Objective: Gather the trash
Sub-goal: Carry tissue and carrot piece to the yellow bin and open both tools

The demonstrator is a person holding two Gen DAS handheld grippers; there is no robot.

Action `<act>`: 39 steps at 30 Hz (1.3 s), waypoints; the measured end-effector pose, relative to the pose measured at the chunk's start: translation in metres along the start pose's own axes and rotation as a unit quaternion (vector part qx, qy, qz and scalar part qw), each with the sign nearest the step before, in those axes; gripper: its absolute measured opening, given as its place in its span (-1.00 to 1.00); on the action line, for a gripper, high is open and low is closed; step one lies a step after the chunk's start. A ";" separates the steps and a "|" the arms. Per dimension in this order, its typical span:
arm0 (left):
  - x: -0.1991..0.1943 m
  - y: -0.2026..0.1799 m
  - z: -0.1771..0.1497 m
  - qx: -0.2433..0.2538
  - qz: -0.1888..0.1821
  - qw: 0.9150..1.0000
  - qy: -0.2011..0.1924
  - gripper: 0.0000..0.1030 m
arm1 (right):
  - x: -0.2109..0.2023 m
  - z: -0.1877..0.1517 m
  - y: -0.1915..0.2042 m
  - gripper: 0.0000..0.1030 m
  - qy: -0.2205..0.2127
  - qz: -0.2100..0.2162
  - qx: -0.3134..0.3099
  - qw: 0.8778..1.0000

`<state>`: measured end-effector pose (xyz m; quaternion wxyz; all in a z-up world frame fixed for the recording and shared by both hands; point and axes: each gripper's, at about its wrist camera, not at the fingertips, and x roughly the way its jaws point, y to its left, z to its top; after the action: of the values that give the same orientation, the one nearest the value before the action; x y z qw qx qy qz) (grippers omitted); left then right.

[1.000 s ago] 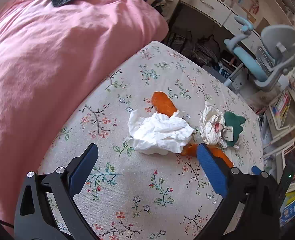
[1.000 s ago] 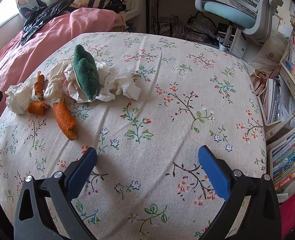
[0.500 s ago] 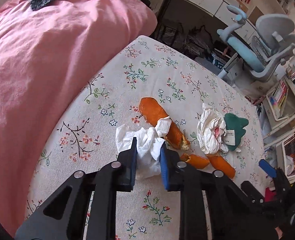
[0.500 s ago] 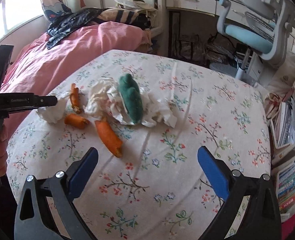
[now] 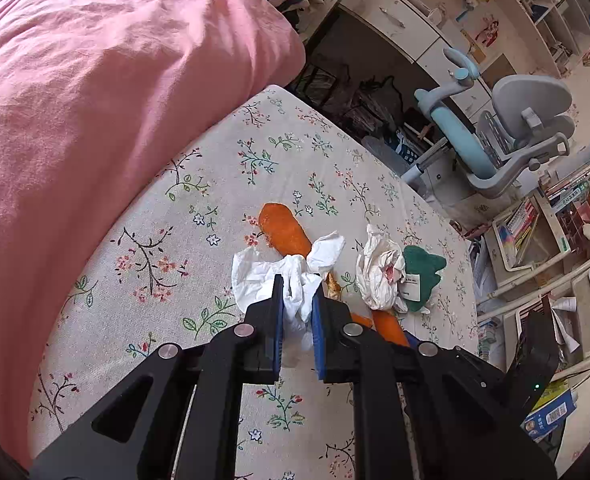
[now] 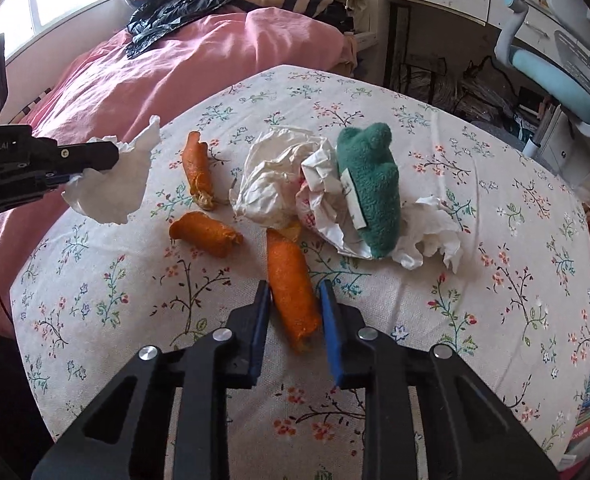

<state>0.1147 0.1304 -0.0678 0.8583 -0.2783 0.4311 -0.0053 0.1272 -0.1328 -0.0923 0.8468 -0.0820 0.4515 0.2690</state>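
My left gripper [image 5: 297, 308] is clamped on a crumpled white tissue [image 5: 271, 276], blue fingers [image 5: 278, 320] pressed into it at lower centre of the left wrist view. In the right wrist view that same tissue [image 6: 111, 188] hangs at left edge, seemingly clear of the floral-print bed sheet [image 6: 495, 280].

My right gripper [image 6: 295, 312] has its fingers closing on a long orange peel piece [image 6: 291, 288] at lower centre; both pads look to be touching its sides.

Still lying on the sheet: 2 more orange peel pieces, 1 curled [image 6: 197, 170] above and 1 stubby [image 6: 205, 234] below, left of centre. Just right of them a wad of crumpled white paper [image 6: 271, 180], touching a green plush toy with a white tag [image 6: 371, 184] at centre right, with another crumpled white tissue [image 6: 431, 236] beside the toy's lower end.

Pink duvet [image 5: 95, 100] fills upper left of the left view; grey-blue office chair [image 5: 515, 132] upper right.
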 end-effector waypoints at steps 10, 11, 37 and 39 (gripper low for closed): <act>-0.005 -0.013 -0.010 0.020 -0.016 1.000 -0.002 -0.77 | -0.046 -0.023 -0.021 -0.60 -0.018 -0.004 0.016 1.000; -0.004 -0.017 -0.013 0.025 -0.017 1.000 0.000 -0.77 | -0.048 -0.024 -0.023 -0.60 -0.019 -0.005 0.017 1.000; 0.017 -0.092 -0.077 0.123 -0.041 0.990 0.053 -0.77 | -0.092 -0.059 -0.048 -0.60 -0.035 -0.004 0.032 0.999; 0.016 -0.101 -0.083 0.131 -0.049 0.989 0.056 -0.77 | -0.096 -0.065 -0.052 -0.60 -0.035 -0.006 0.037 0.999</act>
<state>0.0862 0.0014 -0.0702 0.8606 -0.1833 0.4599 -0.1195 0.0654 -0.2381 -0.0579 0.8662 -0.0433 0.4307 0.2497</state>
